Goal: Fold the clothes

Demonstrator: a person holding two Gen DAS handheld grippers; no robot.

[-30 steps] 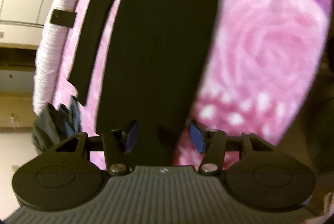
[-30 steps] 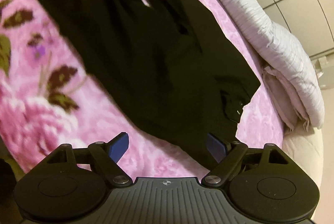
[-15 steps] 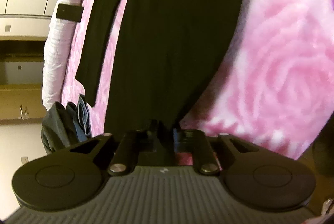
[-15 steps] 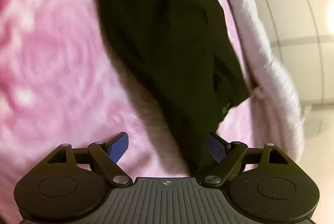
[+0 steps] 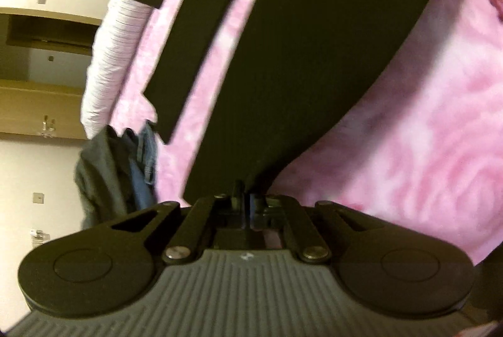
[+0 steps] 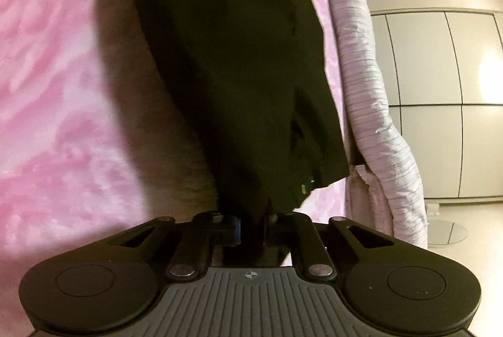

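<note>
the black trousers (image 5: 283, 60) are spread on the pink floral blanket (image 5: 424, 133). the right gripper (image 6: 253, 222), wide open half a second earlier, is now clamped on their waistband edge; the left gripper (image 5: 246, 205) is still closed on the fabric.

Each camera rides just behind its claw, looking forward along the fingers and low over the bed. The left view sits close to the black garment (image 5: 301, 60), walls at its left edge; the right view does likewise (image 6: 239, 70), cabinets at its right. Both share the garment, the pink blanket (image 5: 424, 117) and the white quilt (image 6: 361, 70).
</note>
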